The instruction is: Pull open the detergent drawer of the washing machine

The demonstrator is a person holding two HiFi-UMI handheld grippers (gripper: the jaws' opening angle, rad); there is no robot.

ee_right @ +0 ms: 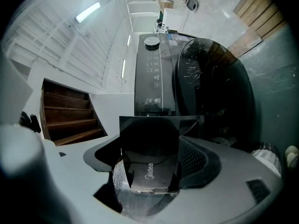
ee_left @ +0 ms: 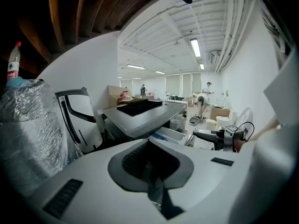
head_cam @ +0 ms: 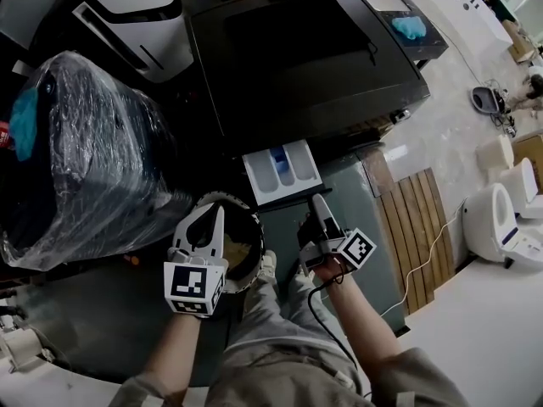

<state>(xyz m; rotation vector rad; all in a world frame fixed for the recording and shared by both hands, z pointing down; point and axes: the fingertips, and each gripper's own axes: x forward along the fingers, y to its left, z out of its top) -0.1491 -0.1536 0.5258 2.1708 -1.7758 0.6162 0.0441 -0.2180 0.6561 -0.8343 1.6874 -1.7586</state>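
Note:
The black washing machine (head_cam: 314,58) stands ahead of me. Its white detergent drawer (head_cam: 282,170), with blue compartments, sticks out of the front. My right gripper (head_cam: 316,202) is at the right end of the drawer's dark front. In the right gripper view that dark front panel (ee_right: 148,169), with a logo on it, fills the gap, and the right gripper (ee_right: 149,143) is shut on it with wide jaws. My left gripper (head_cam: 220,212) hovers left of the drawer, above the round door (head_cam: 246,257). Its tips meet and it holds nothing. The drawer (ee_left: 170,135) shows beyond the left gripper (ee_left: 147,141).
A plastic-wrapped appliance (head_cam: 85,151) stands close on the left, with a white unit (head_cam: 136,15) behind it. A wooden slat mat (head_cam: 420,227), a white cable (head_cam: 433,257) and white toilets (head_cam: 501,219) are on the right. My knees (head_cam: 271,312) are below the grippers.

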